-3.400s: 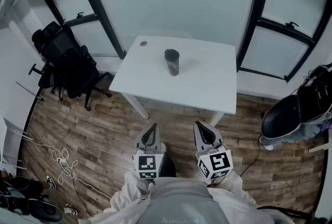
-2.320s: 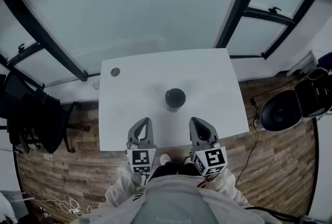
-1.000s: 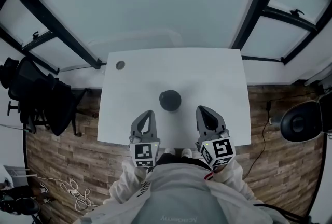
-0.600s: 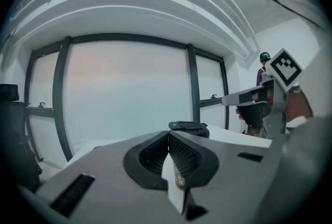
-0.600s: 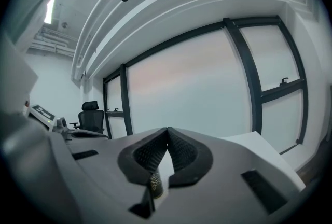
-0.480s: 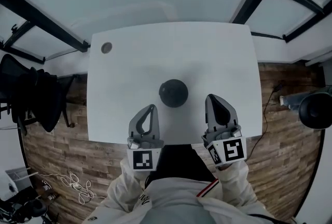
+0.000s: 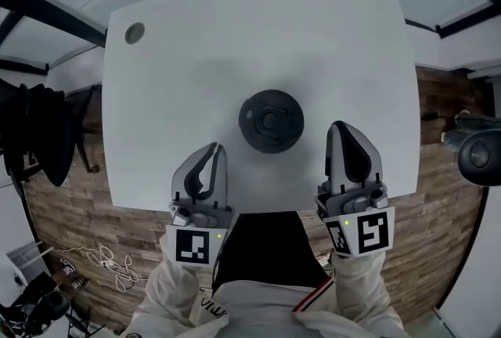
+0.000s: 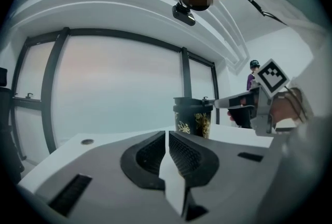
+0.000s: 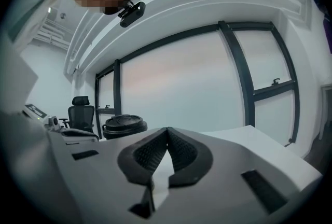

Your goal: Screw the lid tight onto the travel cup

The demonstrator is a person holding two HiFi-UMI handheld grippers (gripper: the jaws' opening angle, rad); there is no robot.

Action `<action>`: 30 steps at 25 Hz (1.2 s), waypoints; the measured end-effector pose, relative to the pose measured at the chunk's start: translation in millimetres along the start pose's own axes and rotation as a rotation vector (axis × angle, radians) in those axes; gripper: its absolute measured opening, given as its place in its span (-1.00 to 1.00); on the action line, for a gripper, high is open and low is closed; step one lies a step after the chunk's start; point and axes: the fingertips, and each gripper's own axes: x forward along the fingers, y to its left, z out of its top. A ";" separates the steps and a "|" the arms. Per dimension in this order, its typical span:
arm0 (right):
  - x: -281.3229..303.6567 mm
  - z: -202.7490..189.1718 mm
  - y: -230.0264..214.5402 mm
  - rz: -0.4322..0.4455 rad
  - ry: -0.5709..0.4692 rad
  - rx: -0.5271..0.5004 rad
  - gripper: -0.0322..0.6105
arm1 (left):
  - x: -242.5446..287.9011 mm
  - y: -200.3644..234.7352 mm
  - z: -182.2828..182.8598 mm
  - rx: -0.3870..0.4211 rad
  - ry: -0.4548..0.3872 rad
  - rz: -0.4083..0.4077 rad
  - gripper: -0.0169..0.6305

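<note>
Grey jaws on both tongs are pressed together, nothing between them. The left gripper (image 7: 211,150) sits near-left of the cup and the right gripper (image 7: 339,127) near-right, both apart from it. The travel cup (image 8: 193,123) stands upright mid-table, black lid (image 7: 270,120) on top. My read: open both, left clamps the body to brace, right takes the lid rim square and turns — a tilt risks cross-threading. On the white table (image 7: 196,55) there's only a grommet (image 7: 135,33) far left; office chair (image 7: 35,133) is off to the left — nothing blocks the approach.
</note>
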 end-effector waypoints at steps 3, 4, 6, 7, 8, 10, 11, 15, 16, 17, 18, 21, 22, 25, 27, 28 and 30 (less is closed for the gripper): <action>3.0 -12.1 -1.5 0.002 0.008 -0.005 -0.83 | 1.0 -4.7 -9.9 -0.023 -0.019 -0.096 -0.81; 2.9 -14.6 -2.5 0.001 0.011 -0.007 -0.83 | 2.9 -9.8 -11.0 -0.036 -0.025 -0.143 -0.51; 2.9 -18.0 -3.8 -0.001 0.016 -0.009 -0.83 | 7.9 -20.7 -11.5 -0.059 -0.042 -0.232 -0.31; 3.3 -18.8 -3.7 0.000 0.018 -0.010 -0.83 | 10.8 -26.0 -11.3 -0.067 -0.050 -0.272 -0.26; 3.7 -18.9 -3.1 0.003 0.019 -0.010 -0.83 | 14.1 -31.6 -11.3 -0.070 -0.056 -0.314 -0.15; 4.9 -17.6 -0.9 0.013 0.021 -0.012 -0.83 | 22.1 -43.4 -14.2 -0.037 -0.047 -0.396 0.17; 5.7 -16.4 -0.1 0.017 0.021 -0.014 -0.83 | 26.8 -48.2 -17.5 -0.007 -0.034 -0.429 0.32; 9.3 -11.0 0.3 0.024 0.002 -0.002 -0.83 | 47.7 -55.0 -29.2 0.031 -0.018 -0.497 0.44; 9.4 -9.4 0.4 0.031 -0.011 0.008 -0.83 | 52.6 -56.3 -30.4 0.030 -0.024 -0.510 0.44; 9.0 -7.6 0.7 0.042 -0.027 0.020 -0.83 | 57.3 -57.8 -31.4 0.034 -0.030 -0.523 0.43; 8.3 -6.3 1.0 0.055 -0.042 0.034 -0.83 | 61.7 -59.5 -32.5 0.038 -0.035 -0.534 0.43; 7.2 -8.0 -0.6 0.068 -0.057 0.046 -0.83 | 73.3 -63.5 -35.4 0.044 -0.050 -0.555 0.43; 7.6 -10.0 -2.0 0.063 -0.055 0.046 -0.83 | 76.4 -64.9 -36.3 0.049 -0.053 -0.562 0.43; 8.5 -16.9 -5.5 0.047 -0.044 0.055 -0.83 | 83.0 -69.5 -39.0 0.065 -0.054 -0.578 0.43; 9.6 -19.6 -5.6 0.044 -0.041 0.061 -0.83 | 87.2 -70.4 -38.8 0.069 -0.061 -0.577 0.43; 10.6 -19.6 -5.0 0.044 -0.042 0.064 -0.83 | 89.3 -70.1 -38.2 0.071 -0.064 -0.574 0.42; 12.8 -18.6 -3.1 0.048 -0.048 0.073 -0.83 | 92.8 -69.0 -37.1 0.078 -0.068 -0.566 0.42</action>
